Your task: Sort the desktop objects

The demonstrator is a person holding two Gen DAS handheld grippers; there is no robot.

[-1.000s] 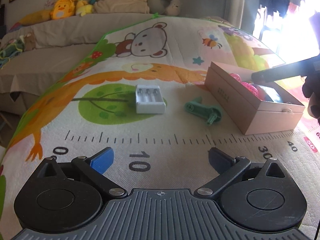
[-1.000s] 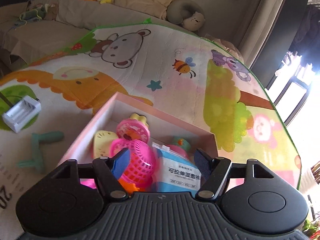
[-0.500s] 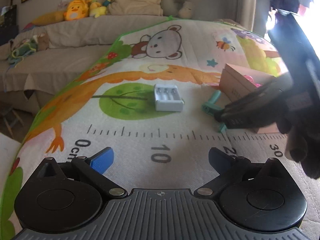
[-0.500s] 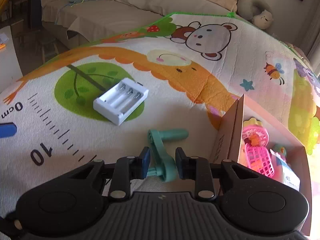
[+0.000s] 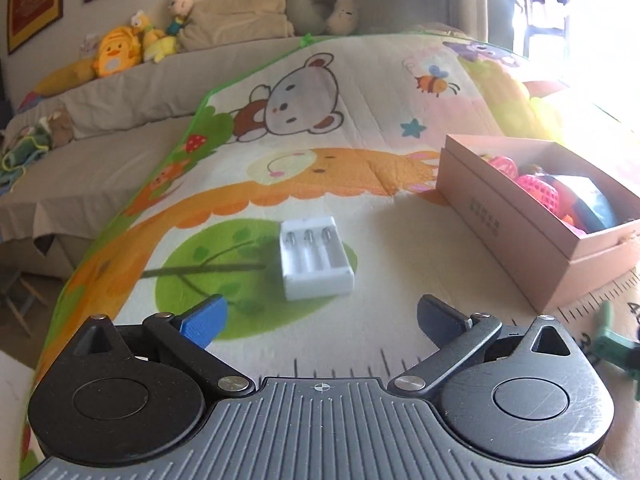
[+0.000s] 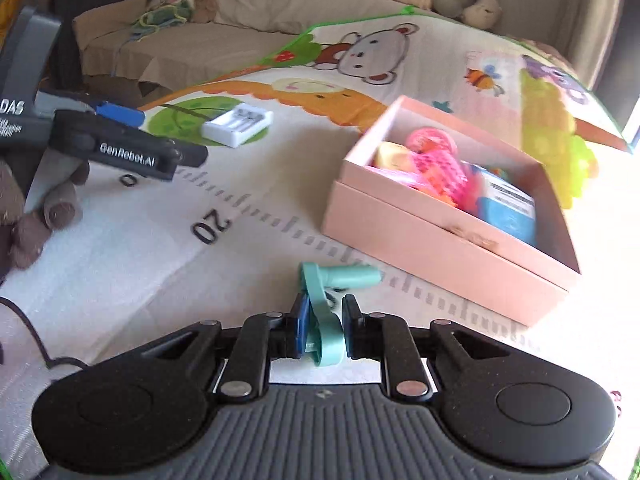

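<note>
Tech A: Between the closed-in fingers of the right gripper (image 6: 323,330) a teal crank-shaped part (image 6: 326,312) is gripped, its handle pointing toward the box. Half a second earlier the same part lay flat on the mat with the fingers only straddling it; it is now clamped and appears raised off the surface, though the exact clearance cannot be told.

Tech B: Confirmed. The pick step is judged complete, and transfer to the box is taken to be next. What is reported for the left gripper (image 5: 322,314)?

Tech A: Its fingers are spread wide and nothing is held. It has been brought nearer to the white battery charger (image 5: 316,258), which now lies just ahead of the open fingers, on the green tree print of the play mat (image 5: 400,240). One second ago the charger was seen well farther off.

Tech B: That item is judged the likely next pick for the left side. Container status?

Tech A: Beyond the crank, to the right, the pink cardboard box (image 6: 400,236) stands open on the mat. Inside, a pink mesh basket (image 6: 438,164), a yellow toy (image 6: 390,154) and a blue-and-white packet (image 6: 510,208) are seen packed close; other contents are too blurred to identify.

Tech B: Remaining space?

Tech A: Little free room is visible, so placement on top of the present contents is judged probable.
</note>
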